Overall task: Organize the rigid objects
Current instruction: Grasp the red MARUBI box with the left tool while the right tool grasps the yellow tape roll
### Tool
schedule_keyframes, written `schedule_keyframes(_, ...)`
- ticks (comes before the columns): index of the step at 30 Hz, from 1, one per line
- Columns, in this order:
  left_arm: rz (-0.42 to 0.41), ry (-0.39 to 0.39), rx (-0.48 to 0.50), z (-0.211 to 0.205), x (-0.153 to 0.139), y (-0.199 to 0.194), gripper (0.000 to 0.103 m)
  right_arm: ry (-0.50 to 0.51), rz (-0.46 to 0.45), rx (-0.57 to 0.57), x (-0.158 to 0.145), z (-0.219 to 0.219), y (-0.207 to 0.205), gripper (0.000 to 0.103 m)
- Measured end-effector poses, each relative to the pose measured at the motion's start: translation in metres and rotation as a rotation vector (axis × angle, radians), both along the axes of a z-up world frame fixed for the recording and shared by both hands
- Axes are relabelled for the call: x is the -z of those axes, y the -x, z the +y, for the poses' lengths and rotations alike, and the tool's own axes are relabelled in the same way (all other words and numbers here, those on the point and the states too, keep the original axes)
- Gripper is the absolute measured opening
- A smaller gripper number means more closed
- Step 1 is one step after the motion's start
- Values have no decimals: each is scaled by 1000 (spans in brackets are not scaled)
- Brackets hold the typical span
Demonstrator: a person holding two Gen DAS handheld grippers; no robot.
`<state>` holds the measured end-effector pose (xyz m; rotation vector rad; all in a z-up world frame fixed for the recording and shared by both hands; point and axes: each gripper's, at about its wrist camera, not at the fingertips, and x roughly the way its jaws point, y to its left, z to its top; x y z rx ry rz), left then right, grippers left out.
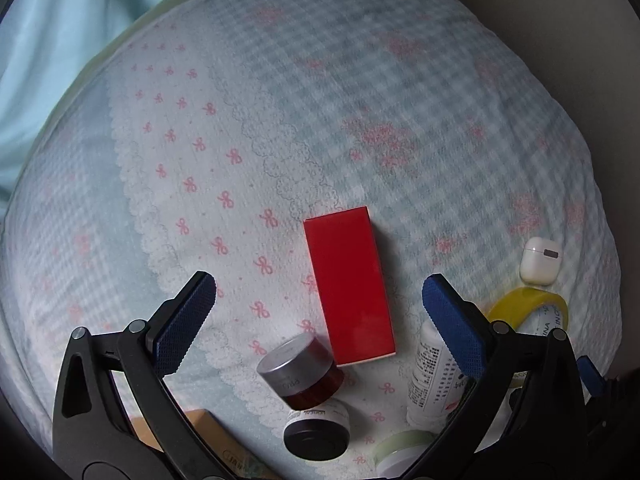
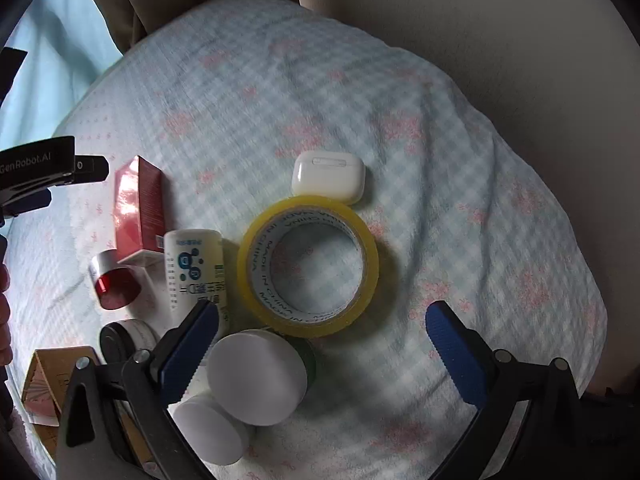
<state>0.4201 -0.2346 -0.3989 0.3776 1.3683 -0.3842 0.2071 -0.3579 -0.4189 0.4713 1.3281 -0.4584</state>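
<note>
A red box (image 1: 349, 286) lies flat on the checked bedspread (image 1: 360, 100), between and just beyond my open, empty left gripper (image 1: 319, 312). Below it lie a red jar with a silver lid (image 1: 301, 370), a dark-lidded jar (image 1: 317, 434) and a white bottle (image 1: 430, 380). In the right wrist view my open, empty right gripper (image 2: 322, 340) hovers over a yellow tape roll (image 2: 308, 266) and a white-lidded jar (image 2: 258, 376). A white earbuds case (image 2: 328, 176) lies beyond the tape. The red box (image 2: 140, 204), white bottle (image 2: 196, 268) and red jar (image 2: 114, 282) are at its left.
A cardboard box (image 2: 52, 380) sits at the lower left by the bed's near edge. A second white lid (image 2: 208, 432) lies under my right gripper's left finger. The left gripper's body (image 2: 40, 172) shows at the left edge. A pale wall (image 2: 500, 40) borders the bed at the right.
</note>
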Motion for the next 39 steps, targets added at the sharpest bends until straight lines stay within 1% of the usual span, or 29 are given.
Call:
schedule_keyframes(4, 46, -13, -4, -4, 31, -8, 98, 3, 72, -38, 22, 4, -10, 103)
schedule_keyframes(7, 80, -14, -19, -5, 47, -13, 94, 4, 99, -65, 32, 5, -18, 103)
schedule_keyframes(9, 101, -16, -25, -6, 56, -16, 85, 10, 111, -70, 37, 4, -24, 103)
schedule_keyframes(10, 111, -20, -27, -6, 61, -17, 82, 15, 119, -71, 39, 3, -28, 103)
schedule_keyframes(11, 121, -24, -29, -7, 65, -18, 76, 15, 124, -72, 41, 2, -31, 103)
schedule_keyframes(12, 131, -24, -30, -6, 70, -19, 64, 16, 133, -76, 42, 1, -33, 103)
schedule_keyframes(14, 145, -5, -33, -6, 75, -20, 57, 30, 149, -92, 42, 2, -37, 103)
schedule_keyframes(15, 142, 0, -29, -9, 78, -21, 51, 35, 146, -106, 41, 4, -37, 99)
schedule_keyframes(17, 137, 2, -6, -14, 77, -19, 42, 48, 152, -123, 38, 7, -40, 97)
schedule_keyframes(19, 125, -13, 12, -21, 76, -15, 42, 49, 150, -120, 37, 10, -41, 97)
schedule_keyframes(23, 115, 8, -2, -20, 74, -12, 41, 44, 144, -117, 40, 17, -45, 96)
schedule_keyframes(25, 107, 36, -11, -16, 63, -5, 40, 53, 135, -117, 41, 15, -50, 96)
schedule_keyframes(27, 95, 61, -17, -11, 40, 6, 39, 67, 120, -121, 32, 16, -47, 96)
schedule_keyframes(29, 64, 60, -11, -10, 24, 13, 38, 72, 106, -114, 19, 10, -43, 96)
schedule_keyframes(31, 44, 82, -12, -7, 5, 20, 38, 81, 89, -104, 7, 4, -43, 96)
schedule_keyframes(34, 22, 115, -29, 2, -24, 28, 38, 90, 55, -88, -17, -3, -35, 96)
schedule_keyframes(39, -41, 173, -77, 27, -94, 47, 38, 111, -12, -97, -73, -11, -16, 96)
